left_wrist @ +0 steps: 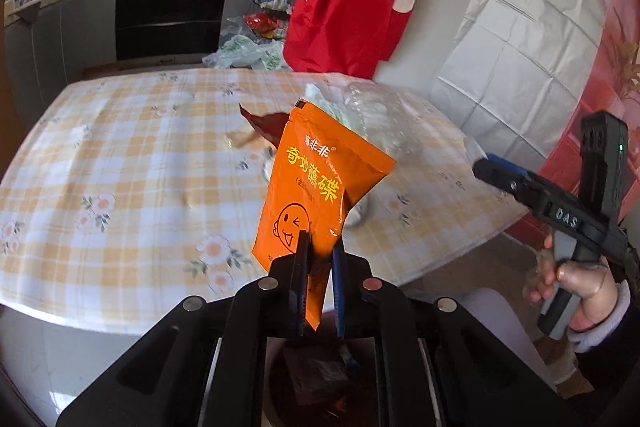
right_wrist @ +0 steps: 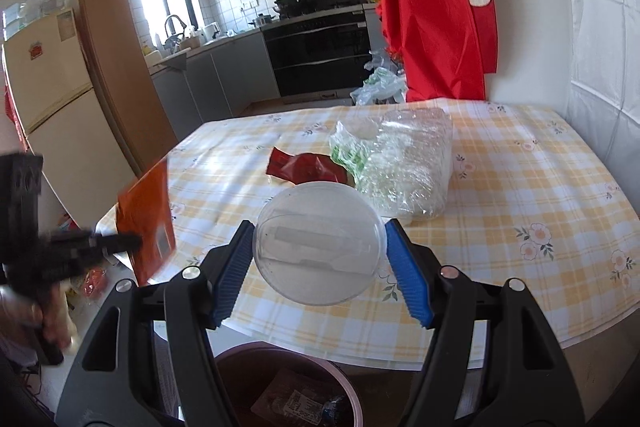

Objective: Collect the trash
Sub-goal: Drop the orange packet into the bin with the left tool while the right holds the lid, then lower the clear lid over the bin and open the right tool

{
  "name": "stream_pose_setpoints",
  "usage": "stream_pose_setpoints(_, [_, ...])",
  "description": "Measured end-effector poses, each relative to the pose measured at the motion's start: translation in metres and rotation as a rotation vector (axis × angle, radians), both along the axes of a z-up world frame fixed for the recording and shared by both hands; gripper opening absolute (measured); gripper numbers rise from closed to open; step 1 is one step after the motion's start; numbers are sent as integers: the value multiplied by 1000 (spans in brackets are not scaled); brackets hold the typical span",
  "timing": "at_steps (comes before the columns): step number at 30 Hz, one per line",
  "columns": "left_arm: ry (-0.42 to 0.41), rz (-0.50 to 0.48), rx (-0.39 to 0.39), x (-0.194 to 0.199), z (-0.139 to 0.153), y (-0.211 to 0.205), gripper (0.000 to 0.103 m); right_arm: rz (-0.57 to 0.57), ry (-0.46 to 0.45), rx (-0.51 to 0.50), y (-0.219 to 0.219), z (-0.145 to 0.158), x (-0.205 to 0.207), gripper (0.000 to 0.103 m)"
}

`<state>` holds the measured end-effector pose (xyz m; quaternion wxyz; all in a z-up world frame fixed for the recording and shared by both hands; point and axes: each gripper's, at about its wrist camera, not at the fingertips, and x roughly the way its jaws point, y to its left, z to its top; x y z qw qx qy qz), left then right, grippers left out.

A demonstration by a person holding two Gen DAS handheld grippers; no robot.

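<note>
my left gripper (left_wrist: 320,247) clamped on orange sauce packet (left_wrist: 316,187), frame centre | right gripper (right_wrist: 318,267) jaws apart around clear plastic lid (right_wrist: 318,243) | bin (right_wrist: 280,359) bottom centre

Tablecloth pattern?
Yellow-and-white check with small flowers on the tablecloth; clearest in the right wrist view.

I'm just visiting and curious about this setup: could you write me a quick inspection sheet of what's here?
Surface: table under a checked floral cloth.
Job's things: orange packet; round clear lid; red wrapper; clear bag; bin below, holding trash.
Clutter: plastic bags on the floor.
Grippers: left gripper shut on the packet; right gripper open around the lid.
Cables: nothing seen.
Surroundings: kitchen, oven, fridge, hanging red cloth.
</note>
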<state>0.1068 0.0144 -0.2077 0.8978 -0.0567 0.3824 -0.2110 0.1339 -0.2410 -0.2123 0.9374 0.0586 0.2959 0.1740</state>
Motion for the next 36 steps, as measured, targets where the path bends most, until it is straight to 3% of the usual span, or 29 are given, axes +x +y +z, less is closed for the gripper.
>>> stream_pose_setpoints(5, [106,-52,-37,-33,-31,-16,11,8,-20,6,2,10,-17,67])
stream_pose_setpoints(9, [126,-103,15,-52,-47,-35,11,10,-31,9,5,16,-29,67])
stream_pose_setpoints(13, [138,-131,-7,-60,-49,-39,12,15,-43,6,6,21,-38,67])
stream_pose_setpoints(15, [130,-143,-10,-61,-47,-39,21,16,-48,1,6,23,-43,67])
stream_pose_setpoints(17, [101,-130,-13,-60,-41,-35,39,14,-48,-2,5,25,-47,67])
stream_pose_setpoints(19, [78,-109,-19,-57,-33,-29,45,11,-48,-4,3,26,-49,67])
stream_pose_setpoints(21, [56,-70,-18,-56,-25,-22,57,13,-47,-2,3,27,-52,67])
stream_pose_setpoints(23, [35,-14,-7,-56,-18,-15,85,30,-49,8,4,27,-54,67])
stream_pose_setpoints(24, [21,14,3,-56,-15,-11,88,37,-47,5,6,26,-56,67])
stream_pose_setpoints(27, [-11,100,18,-54,-7,3,93,58,-31,-12,13,23,-58,67])
stream_pose_setpoints(31, [-51,185,-61,-59,0,26,96,97,-25,-22,24,20,-65,67])
stream_pose_setpoints(36, [-47,248,-81,-62,-2,44,97,139,1,-35,40,10,-72,67])
